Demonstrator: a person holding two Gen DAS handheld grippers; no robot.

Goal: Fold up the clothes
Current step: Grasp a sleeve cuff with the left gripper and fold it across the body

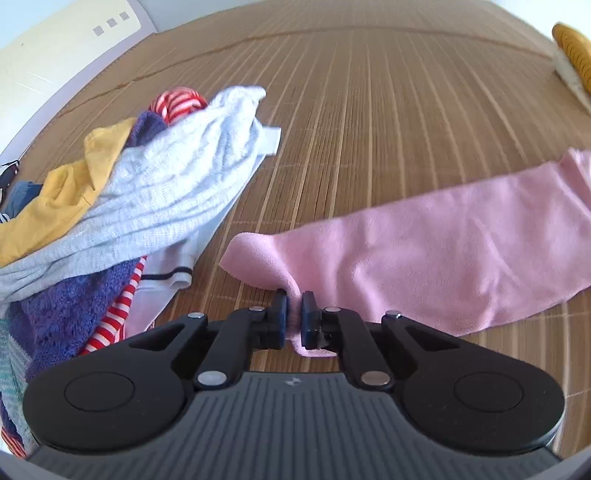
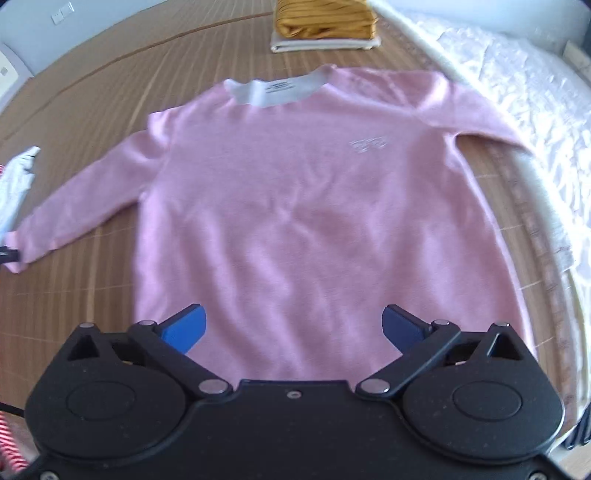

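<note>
A pink long-sleeved sweatshirt [image 2: 295,192] lies spread flat, front up, on a bamboo mat [image 2: 81,295], its white collar at the far side. My left gripper [image 1: 294,314] is shut on the cuff of its pink sleeve [image 1: 424,251], which stretches away to the right. That cuff and a bit of the left gripper show at the left edge of the right wrist view [image 2: 14,251]. My right gripper [image 2: 293,325] is open and empty, hovering over the sweatshirt's bottom hem.
A heap of unfolded clothes [image 1: 110,206] lies left of the sleeve: light blue knit, yellow, purple, red-striped. A folded yellow garment on a white one [image 2: 325,26] sits beyond the collar. A white quilted cover [image 2: 524,110] runs along the mat's right edge.
</note>
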